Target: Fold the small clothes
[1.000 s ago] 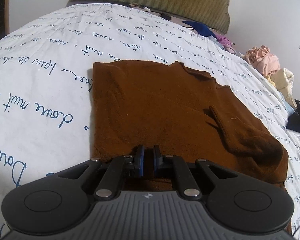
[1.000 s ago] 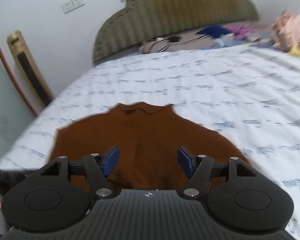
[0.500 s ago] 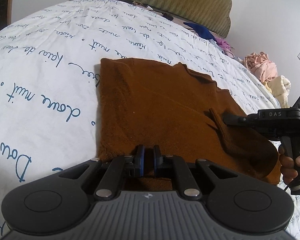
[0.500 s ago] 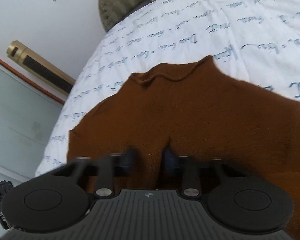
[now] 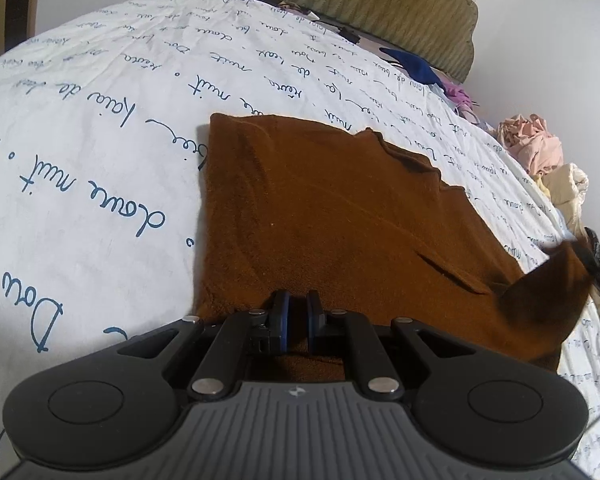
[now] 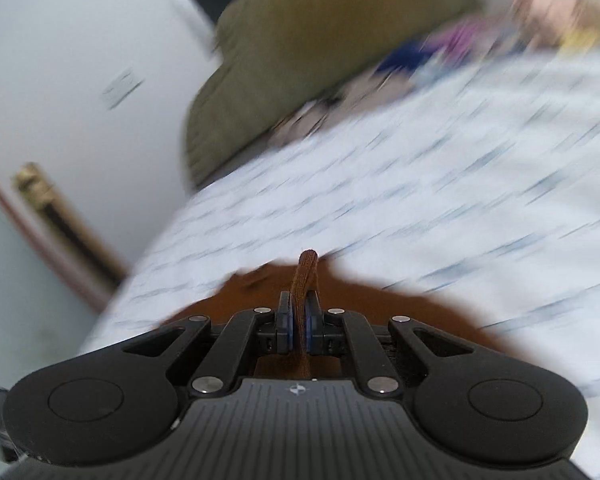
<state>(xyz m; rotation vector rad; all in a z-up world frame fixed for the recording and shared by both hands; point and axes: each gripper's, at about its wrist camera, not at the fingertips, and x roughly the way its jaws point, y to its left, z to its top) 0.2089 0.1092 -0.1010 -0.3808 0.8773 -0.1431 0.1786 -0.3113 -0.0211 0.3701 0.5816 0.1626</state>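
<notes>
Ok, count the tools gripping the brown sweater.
2. The left tool pinches the brown sweater at its near hem; the right tool clamps a lifted fold at the sweater's right side.

Left view sharp, soft even indoor light, fisheye bend and dark corners. Right view heavily motion-smeared; only my fingers point(image 6: 288, 322) and pinched cloth point(image 6: 306, 276) stay crisp.

Your left gripper point(image 5: 296, 314): fingers pressed together over the sweater's near hem.
Brown sweater point(image 5: 340, 220): flat on the bedsheet point(image 5: 80, 184); its right corner lifted, peaked.
Clothes pile point(image 5: 536, 152): well beyond the sweater, right.
</notes>
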